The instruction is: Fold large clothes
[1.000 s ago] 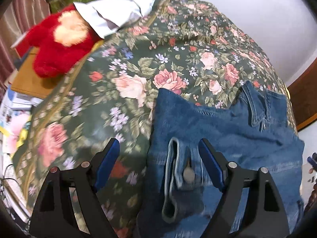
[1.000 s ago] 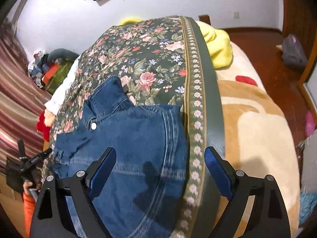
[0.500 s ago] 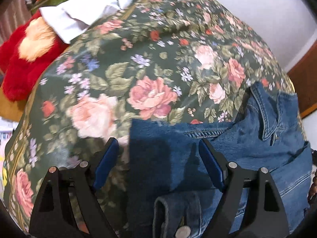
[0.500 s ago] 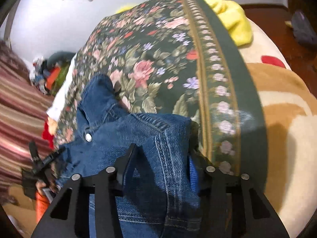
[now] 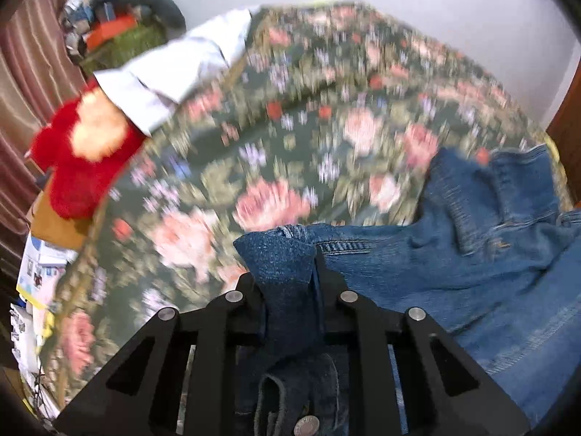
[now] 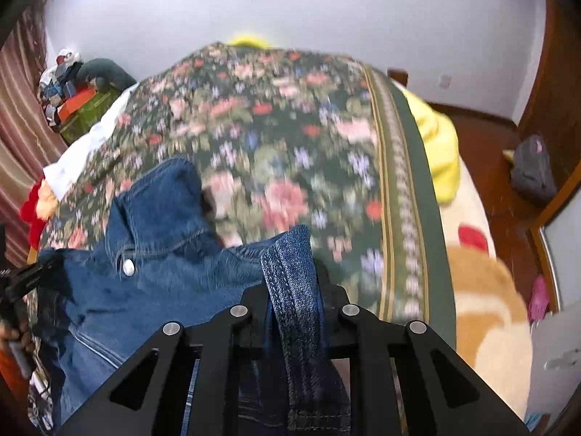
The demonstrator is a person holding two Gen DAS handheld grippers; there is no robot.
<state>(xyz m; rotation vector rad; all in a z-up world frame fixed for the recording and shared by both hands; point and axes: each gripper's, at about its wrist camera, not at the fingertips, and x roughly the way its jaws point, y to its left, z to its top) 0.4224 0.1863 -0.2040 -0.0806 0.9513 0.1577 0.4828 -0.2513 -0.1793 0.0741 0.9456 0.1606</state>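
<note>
denim jacket [image 5: 472, 276] clamped in both jaws | fingertips buried in folds | floral bedspread [image 5: 290, 138] motion-blurred

The denim jacket [image 5: 472, 272] is mid-blue with lighter stitched seams and metal snap buttons, one showing below the collar [image 6: 156, 210]. It is spread across a flowered bedspread, collar turned up and pointing toward the far side of the bed. Two bunched corners of its cloth are lifted off the bed, each pinched into a narrow upright fold.
</note>
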